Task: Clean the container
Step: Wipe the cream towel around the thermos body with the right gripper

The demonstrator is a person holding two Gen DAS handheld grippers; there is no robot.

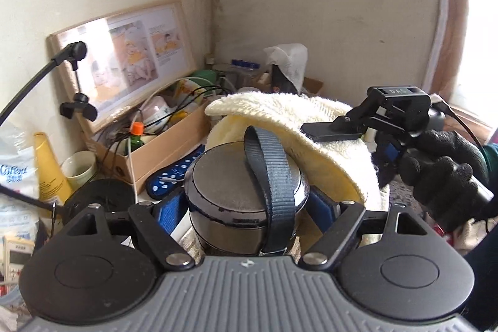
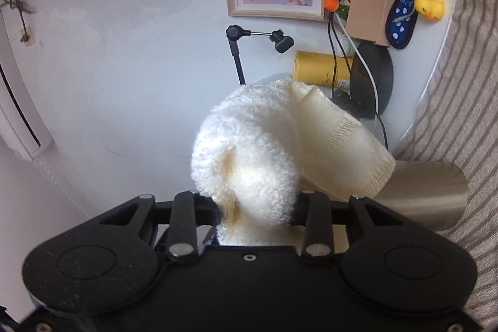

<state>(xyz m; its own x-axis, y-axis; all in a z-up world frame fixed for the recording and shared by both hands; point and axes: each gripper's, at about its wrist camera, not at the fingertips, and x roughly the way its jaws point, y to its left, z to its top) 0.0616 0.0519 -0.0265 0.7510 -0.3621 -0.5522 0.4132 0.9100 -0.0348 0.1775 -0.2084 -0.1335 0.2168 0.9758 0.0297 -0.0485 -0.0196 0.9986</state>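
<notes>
A steel container (image 1: 230, 176) with a dark lid and a blue-grey strap (image 1: 270, 173) sits between the blue pads (image 1: 169, 207) of my left gripper (image 1: 246, 201), which is shut on its sides. A cream towel (image 1: 280, 111) lies draped over the container's far side. My right gripper (image 1: 336, 133), held by a black-gloved hand (image 1: 445, 176), comes in from the right and is shut on that towel. In the right wrist view the towel (image 2: 249, 151) bulges out from between my right gripper's (image 2: 255, 207) fingers, and the container's bare steel body (image 2: 429, 195) lies to the right beneath it.
A cardboard box (image 1: 162, 145) full of cables and small bottles stands behind the container, with a framed picture (image 1: 124, 58) leaning on the wall. A yellow tube (image 1: 46, 167), a cup (image 1: 79, 170) and a black stand arm (image 1: 67, 52) crowd the left. A yellow duck (image 2: 431, 3) lies near a striped cloth (image 2: 467, 83).
</notes>
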